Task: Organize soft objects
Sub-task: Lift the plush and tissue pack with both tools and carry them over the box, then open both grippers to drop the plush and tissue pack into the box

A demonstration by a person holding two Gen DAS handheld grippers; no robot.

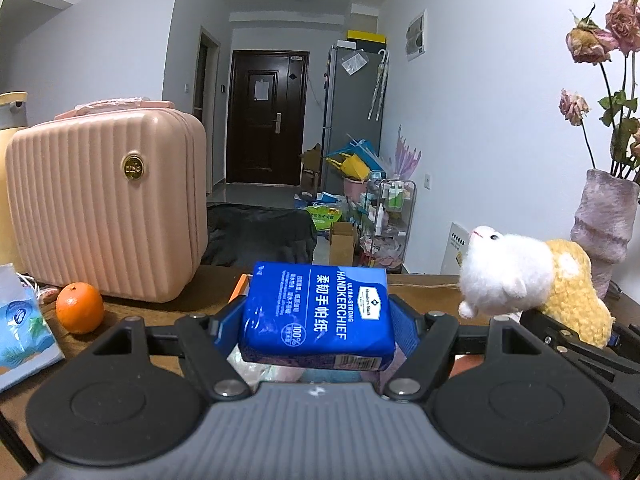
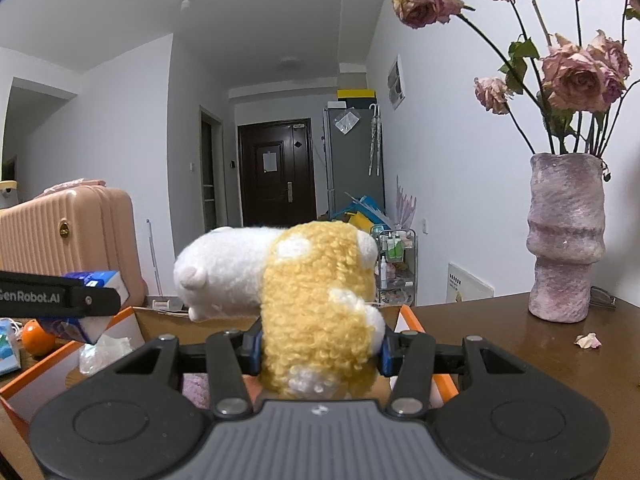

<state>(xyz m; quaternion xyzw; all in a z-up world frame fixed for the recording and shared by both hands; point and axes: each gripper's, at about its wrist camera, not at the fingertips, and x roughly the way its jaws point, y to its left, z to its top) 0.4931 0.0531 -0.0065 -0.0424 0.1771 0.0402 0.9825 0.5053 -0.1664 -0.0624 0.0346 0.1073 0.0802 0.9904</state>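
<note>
Left hand-held gripper point(image 1: 318, 316) is clamped across the short width of a blue handkerchief pack point(image 1: 318, 312), jaws about half apart, pack held in the air above the open orange-edged box point(image 2: 128, 314) on the table point(image 2: 500, 332). Pack looks light, a soft film wrap over stacked tissue: it gives a bit under the pads, the film is likely slick, so a mid-body hold across the flat sides seems right; squeezing harder would only dent it. Right hand-held gripper point(image 2: 320, 350) is closed fairly narrow on the yellow curly body of a plush toy point(image 2: 316, 300), white head sticking out to the left, also off the table and over the box. Plush is very light and squashy, fuzzy surface grips well, no breakage risk; holding at the thick middle keeps the head from drooping far. Both items are just beside each other. Nearby: pink suitcase point(image 1: 108, 200), orange point(image 1: 79, 307), vase point(image 2: 566, 236) of dried roses, probably tippy, keep clear.
</note>
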